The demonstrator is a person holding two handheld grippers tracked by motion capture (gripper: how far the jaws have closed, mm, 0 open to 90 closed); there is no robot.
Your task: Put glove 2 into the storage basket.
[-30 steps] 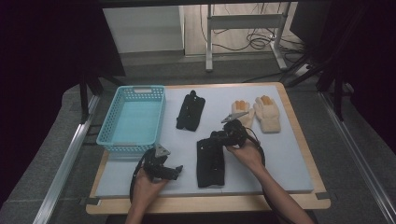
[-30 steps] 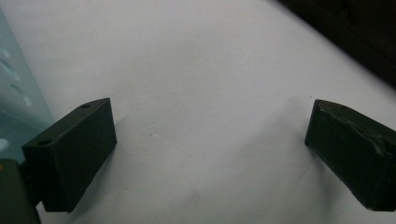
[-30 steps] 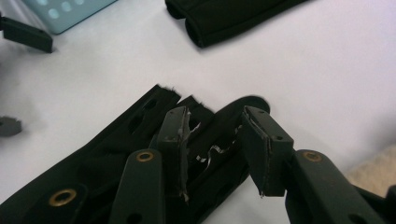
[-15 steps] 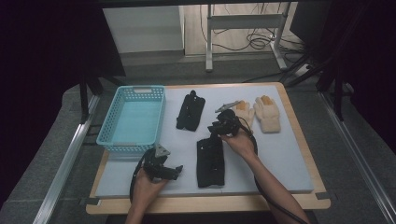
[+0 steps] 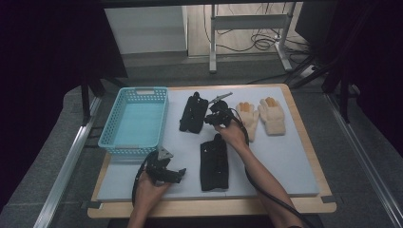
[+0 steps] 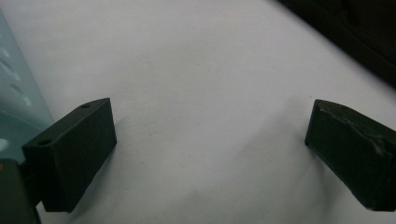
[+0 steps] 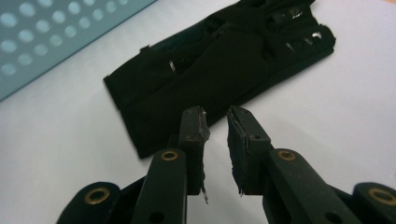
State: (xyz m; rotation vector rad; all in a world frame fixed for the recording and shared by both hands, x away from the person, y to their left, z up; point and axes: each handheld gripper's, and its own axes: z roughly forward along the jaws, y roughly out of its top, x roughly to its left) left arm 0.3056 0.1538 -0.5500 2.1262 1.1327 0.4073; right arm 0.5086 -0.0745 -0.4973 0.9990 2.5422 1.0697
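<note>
The right gripper (image 5: 213,115) sits just above the middle of the high view, its jaws nearly together with a narrow gap and nothing between them; they have just been closing. In the right gripper view its tips (image 7: 217,133) hang over the near edge of a flat black fabric glove (image 7: 219,60), which lies just left of that gripper in the high view (image 5: 192,112). A second black fabric glove (image 5: 214,164) lies below the hand, toward the lower middle. The left gripper (image 5: 166,172), at the lower left, rests on the pale grey mat (image 5: 285,161) with jaws wide apart and empty. A light blue perforated plastic basket (image 5: 137,121) stands at the left; two cream knitted gloves (image 5: 261,116) lie at the right.
</note>
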